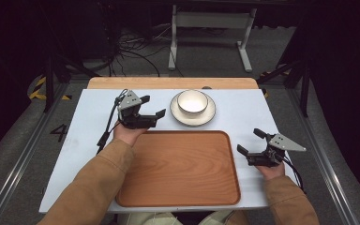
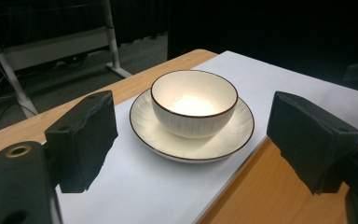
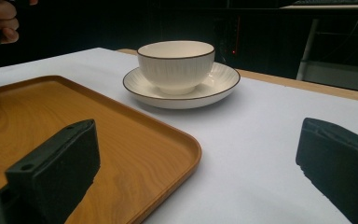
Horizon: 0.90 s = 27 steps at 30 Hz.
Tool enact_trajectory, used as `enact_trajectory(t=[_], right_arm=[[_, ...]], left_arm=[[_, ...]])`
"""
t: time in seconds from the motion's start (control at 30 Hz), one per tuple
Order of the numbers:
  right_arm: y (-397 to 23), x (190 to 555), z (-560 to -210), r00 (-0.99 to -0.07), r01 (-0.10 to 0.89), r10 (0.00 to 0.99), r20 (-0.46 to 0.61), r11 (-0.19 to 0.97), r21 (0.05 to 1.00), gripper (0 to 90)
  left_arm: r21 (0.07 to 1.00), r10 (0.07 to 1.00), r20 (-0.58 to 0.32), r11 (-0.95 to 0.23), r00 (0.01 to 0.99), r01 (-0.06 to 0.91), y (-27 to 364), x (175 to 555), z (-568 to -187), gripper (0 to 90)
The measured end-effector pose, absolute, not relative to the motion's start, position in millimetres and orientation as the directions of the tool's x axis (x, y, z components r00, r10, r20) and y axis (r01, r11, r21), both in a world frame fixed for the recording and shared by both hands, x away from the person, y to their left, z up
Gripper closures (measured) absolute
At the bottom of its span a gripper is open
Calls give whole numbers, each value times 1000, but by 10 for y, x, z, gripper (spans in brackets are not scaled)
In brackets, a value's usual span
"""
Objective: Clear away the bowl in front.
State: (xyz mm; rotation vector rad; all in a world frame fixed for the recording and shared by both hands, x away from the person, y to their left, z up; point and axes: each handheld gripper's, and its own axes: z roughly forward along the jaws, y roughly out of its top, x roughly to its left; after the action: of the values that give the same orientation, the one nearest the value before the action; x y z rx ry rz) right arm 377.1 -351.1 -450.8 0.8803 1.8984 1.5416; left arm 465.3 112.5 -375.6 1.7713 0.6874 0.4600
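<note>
With both our left tongs [image 1: 152, 106] and right tongs [image 1: 251, 142] spread and empty, a clumsy pinch could tip the ribbed white ceramic bowl [image 1: 192, 101] off its saucer [image 1: 207, 117] beyond the wooden tray [image 1: 178, 168].

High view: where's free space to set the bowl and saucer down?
The brown wooden tray is bare throughout. White tabletop is free left of the tray. The white bowl on its saucer crowds the far middle.

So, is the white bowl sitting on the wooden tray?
No, the white bowl sits on a white saucer on the white table surface, beyond the far edge of the wooden tray.
</note>
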Motion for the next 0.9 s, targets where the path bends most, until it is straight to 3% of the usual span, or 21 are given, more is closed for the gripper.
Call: enact_trajectory(t=[0.5, 0.9], right_arm=[[-3516, 3772, -4506, -647, 155, 762, 4, 127, 980, 1], [-3523, 3773, -4504, -648, 157, 762, 9, 122, 980, 1]], left_arm=[[950, 660, 8, -239, 752, 199, 850, 4922, -3672, 169], [942, 662, 6, -256, 749, 219, 662, 5081, -3658, 251]])
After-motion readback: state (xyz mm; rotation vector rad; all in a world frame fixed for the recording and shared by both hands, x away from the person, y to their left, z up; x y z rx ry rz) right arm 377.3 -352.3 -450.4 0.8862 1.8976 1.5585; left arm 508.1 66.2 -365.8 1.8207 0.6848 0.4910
